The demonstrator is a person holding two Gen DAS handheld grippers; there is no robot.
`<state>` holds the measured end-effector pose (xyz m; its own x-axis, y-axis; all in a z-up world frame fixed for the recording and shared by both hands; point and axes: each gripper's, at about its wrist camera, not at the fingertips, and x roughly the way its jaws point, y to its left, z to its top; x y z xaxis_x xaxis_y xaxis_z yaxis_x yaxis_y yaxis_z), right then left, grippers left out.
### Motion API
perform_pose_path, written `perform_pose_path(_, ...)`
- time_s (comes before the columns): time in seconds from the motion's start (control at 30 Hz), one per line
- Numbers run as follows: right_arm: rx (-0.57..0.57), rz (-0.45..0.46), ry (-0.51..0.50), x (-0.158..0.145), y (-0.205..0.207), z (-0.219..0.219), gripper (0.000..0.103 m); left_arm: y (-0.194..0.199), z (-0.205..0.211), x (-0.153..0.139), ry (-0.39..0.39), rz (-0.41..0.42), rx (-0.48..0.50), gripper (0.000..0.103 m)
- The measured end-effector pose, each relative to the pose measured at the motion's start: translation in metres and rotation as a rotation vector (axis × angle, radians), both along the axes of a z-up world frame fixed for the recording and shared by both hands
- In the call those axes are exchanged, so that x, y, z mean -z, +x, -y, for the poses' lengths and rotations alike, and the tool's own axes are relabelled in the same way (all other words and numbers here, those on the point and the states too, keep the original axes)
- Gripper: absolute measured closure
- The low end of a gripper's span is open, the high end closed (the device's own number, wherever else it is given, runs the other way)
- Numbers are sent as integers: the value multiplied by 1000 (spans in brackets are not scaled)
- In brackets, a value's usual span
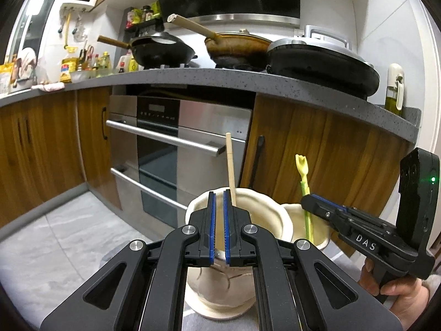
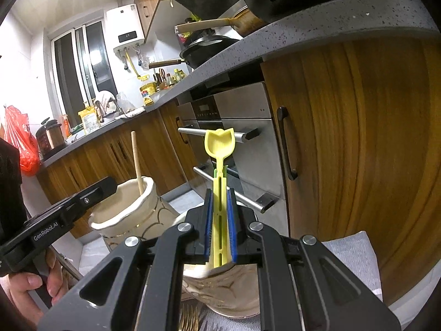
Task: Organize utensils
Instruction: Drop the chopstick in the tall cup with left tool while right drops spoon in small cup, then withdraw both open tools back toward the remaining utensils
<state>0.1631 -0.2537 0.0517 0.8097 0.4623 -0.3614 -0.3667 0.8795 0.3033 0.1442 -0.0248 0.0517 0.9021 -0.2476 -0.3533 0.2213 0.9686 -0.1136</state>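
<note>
A tall cream ceramic jar point(image 1: 275, 220) point(image 2: 124, 215) holds an upright wooden stick point(image 1: 230, 162) point(image 2: 136, 162). My left gripper point(image 1: 219, 193) point(image 2: 110, 183) hovers at the jar's near rim, shut, and I see nothing between its blue pads. Right of it stands a smaller cream jar point(image 1: 319, 231) point(image 2: 234, 289). My right gripper point(image 2: 220, 191) point(image 1: 304, 201) is shut on the handle of a yellow-green plastic spoon point(image 2: 220, 143) point(image 1: 301, 162). The spoon's bowl points up and its lower end reaches down into the smaller jar.
Both jars stand on a grey cloth point(image 2: 350, 251) in front of a steel oven point(image 1: 165, 149) and wooden cabinet doors point(image 2: 358, 138). Metal forks point(image 2: 190, 317) lie below my right gripper. Pans crowd the grey countertop point(image 1: 220, 77) above. A person's hands point(image 1: 397, 289) point(image 2: 24, 289) hold the grippers.
</note>
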Motion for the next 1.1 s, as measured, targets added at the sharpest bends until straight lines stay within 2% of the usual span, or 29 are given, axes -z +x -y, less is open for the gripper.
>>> perform_pose_path(0.07,6,7,-6,-2,-2,1,87,-2,0,-2,-1,1,-2,92)
perform_pose_path(0.13,12,17,-3,-6,-5,3,67,-6,0,-5,1,8,-1,89)
perform_pose_path(0.2,17,26,2,-8,-10,7,63,-11,0,-8,13,11,-4,88)
perform_pose_path(0.23,21,27,1,-9,-13,9,59,-15,0,-10,21,13,-7,84)
perform_pose_path(0.37,38,28,-12,-13,-28,18,46,-32,-2,-14,36,28,-19,57)
perform_pose_path(0.43,44,24,-26,-13,-35,21,35,-39,-3,-15,47,31,-27,48)
perform_pose_path(0.47,45,18,-32,-13,-39,23,33,-44,-4,-16,52,29,-30,42)
perform_pose_path(0.63,53,-7,-51,-12,-59,33,11,-62,-8,-13,67,9,-45,22)
perform_pose_path(0.7,54,-9,-62,-12,-67,35,6,-70,-10,-11,78,2,-60,15)
perform_pose_path(0.73,59,-10,-74,-11,-72,37,5,-73,-11,-10,81,-4,-64,11)
perform_pose_path(0.83,74,-12,-114,-9,-85,38,5,-81,-16,-5,82,-25,-75,9)
perform_pose_path(1.1,91,-81,-159,-5,-105,46,5,-101,-29,13,94,-107,-102,8)
